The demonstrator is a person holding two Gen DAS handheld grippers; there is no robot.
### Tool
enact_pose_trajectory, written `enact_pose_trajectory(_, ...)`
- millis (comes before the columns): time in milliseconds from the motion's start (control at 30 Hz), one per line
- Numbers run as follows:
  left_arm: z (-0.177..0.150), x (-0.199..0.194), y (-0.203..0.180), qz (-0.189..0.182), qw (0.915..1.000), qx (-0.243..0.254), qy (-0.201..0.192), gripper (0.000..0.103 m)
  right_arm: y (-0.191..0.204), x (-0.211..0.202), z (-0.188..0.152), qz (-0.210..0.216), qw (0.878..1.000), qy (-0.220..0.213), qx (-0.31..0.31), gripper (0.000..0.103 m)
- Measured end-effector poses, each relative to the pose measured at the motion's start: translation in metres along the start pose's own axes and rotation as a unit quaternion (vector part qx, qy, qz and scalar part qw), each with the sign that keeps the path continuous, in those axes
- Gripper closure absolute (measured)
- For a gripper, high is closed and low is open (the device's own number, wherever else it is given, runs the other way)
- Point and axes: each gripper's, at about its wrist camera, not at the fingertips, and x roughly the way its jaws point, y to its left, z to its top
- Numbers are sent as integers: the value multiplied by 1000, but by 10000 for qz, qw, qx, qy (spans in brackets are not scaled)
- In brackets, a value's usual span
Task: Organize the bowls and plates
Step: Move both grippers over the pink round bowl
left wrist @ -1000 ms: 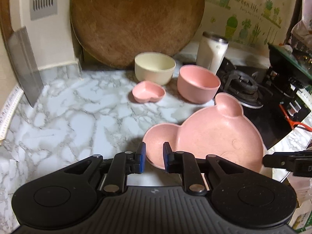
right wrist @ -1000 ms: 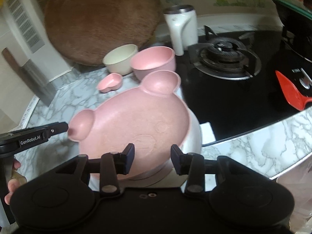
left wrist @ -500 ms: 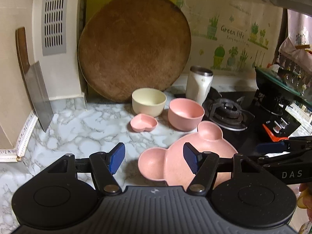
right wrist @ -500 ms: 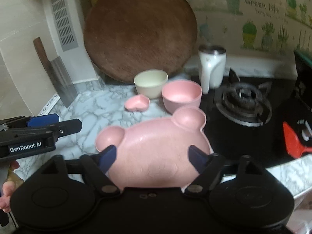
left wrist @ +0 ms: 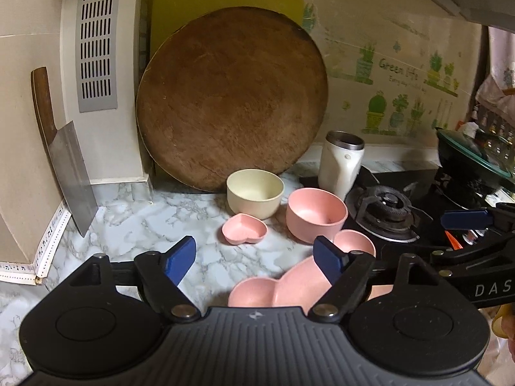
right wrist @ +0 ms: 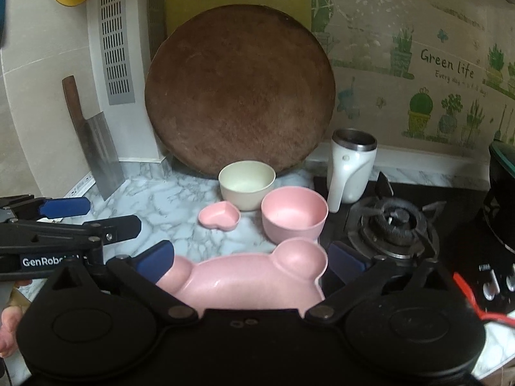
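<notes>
The left gripper is spreading its jaws, which are standing wide with nothing pressed between the blue pads; it is pointing downward over the marble worktop. The right gripper is likewise opening its jaws to their widest, pointing down at the pink bear-shaped plate, whose ears are showing between the pads without touching them. In the left wrist view that plate is lying just below and right of the jaws, at the worktop's edge beside the gas stove. A person's hand is showing at the lower left of the right wrist view, beneath the other gripper's body.

Beyond the plate a pink bowl is sitting upright, with a pink heart-shaped dish to its left and a cream bowl behind them, all close together. A white mug is standing near the burner. A round wooden board is leaning against the wall, and a cleaver is propped at the left.
</notes>
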Motion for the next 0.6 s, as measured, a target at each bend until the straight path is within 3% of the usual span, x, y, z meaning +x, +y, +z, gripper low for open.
enact_pose_trajectory(333, 32, 53, -6, 276, 9977, -489, 382, 22, -34, 51, 34, 179, 9988, 147, -435, 0)
enact_pose_trajectory(600, 47, 101, -12, 420, 9922, -855, 809, 22, -63, 113, 70, 331, 9941, 735, -732, 6)
